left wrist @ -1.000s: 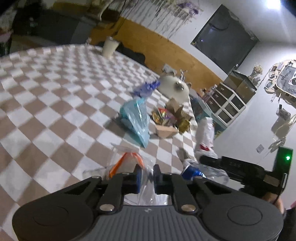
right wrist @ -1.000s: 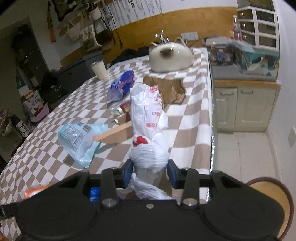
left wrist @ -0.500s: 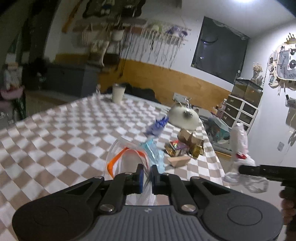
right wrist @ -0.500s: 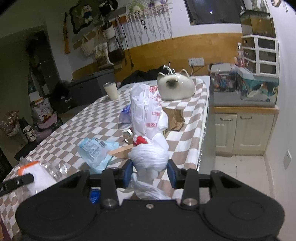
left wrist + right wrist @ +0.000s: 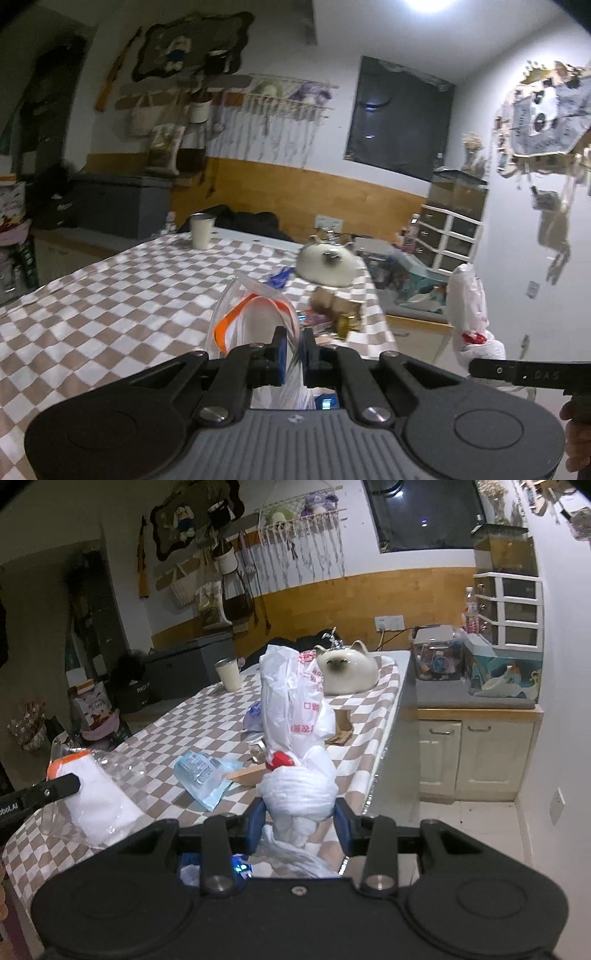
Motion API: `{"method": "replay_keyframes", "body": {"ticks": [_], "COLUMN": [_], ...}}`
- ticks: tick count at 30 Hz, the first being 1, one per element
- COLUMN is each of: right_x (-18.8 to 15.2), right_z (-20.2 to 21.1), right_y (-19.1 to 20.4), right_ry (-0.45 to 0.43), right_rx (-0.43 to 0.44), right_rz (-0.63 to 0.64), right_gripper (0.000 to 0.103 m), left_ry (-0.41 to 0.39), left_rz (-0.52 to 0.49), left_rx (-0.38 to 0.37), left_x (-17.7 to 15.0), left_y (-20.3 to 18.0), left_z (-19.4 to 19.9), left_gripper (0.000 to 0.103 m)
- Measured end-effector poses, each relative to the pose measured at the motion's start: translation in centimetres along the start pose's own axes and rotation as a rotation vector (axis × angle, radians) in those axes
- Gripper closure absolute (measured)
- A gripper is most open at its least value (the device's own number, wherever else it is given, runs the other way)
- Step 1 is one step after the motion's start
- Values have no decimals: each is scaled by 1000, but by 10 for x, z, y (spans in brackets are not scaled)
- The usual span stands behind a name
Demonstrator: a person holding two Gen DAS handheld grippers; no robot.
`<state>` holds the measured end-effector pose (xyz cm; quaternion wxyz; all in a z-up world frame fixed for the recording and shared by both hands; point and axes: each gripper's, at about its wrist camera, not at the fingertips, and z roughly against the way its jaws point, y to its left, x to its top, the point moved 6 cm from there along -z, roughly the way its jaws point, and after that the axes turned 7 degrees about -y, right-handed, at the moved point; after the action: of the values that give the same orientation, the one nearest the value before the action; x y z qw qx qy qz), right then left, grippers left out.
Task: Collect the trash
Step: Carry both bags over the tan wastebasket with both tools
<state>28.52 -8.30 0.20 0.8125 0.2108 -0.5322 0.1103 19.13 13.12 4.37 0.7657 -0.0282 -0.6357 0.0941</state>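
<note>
My left gripper (image 5: 293, 349) is shut on a clear zip bag with an orange seal (image 5: 255, 317), held up above the checkered table (image 5: 122, 302). The same clear zip bag (image 5: 92, 797) shows at the left of the right wrist view, pinched by a black finger (image 5: 48, 788). My right gripper (image 5: 300, 821) is shut on a bunched white plastic bag with red print (image 5: 295, 738), which stands up between its pads. That white bag (image 5: 469, 310) also appears at the right of the left wrist view. On the table lie a light blue wrapper (image 5: 203, 771), a purple wrapper (image 5: 255, 712) and brown paper scraps (image 5: 341, 727).
A cat-shaped ceramic pot (image 5: 349, 674) and a white cup (image 5: 229, 674) stand at the table's far end. Shiny snack wrappers (image 5: 332, 317) lie near the right table edge. A cream cabinet (image 5: 476, 753) with boxes and drawers stands right of the table, with bare floor (image 5: 436, 834) between.
Both grippers have risen and tilted up, each carrying its bag. The clear zip bag has been lifted off the table. The view now takes in the walls and far end of the room.
</note>
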Motion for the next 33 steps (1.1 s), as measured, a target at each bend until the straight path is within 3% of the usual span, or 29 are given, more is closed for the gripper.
{"method": "replay_keyframes", "body": {"ticks": [19, 33], "right_x": [-12, -24], "right_z": [91, 94], "right_y": [-83, -159], "right_ry": [-61, -32], "right_rx": [-178, -328], "right_rz": [-56, -103], "right_gripper": [62, 62], "left_ry": [35, 168], "left_rz": [-98, -139], "left_rx": [-259, -402], "left_x": [-25, -60], "left_y": [-151, -237], "left_z": [-12, -79], "left_gripper": [95, 95]}}
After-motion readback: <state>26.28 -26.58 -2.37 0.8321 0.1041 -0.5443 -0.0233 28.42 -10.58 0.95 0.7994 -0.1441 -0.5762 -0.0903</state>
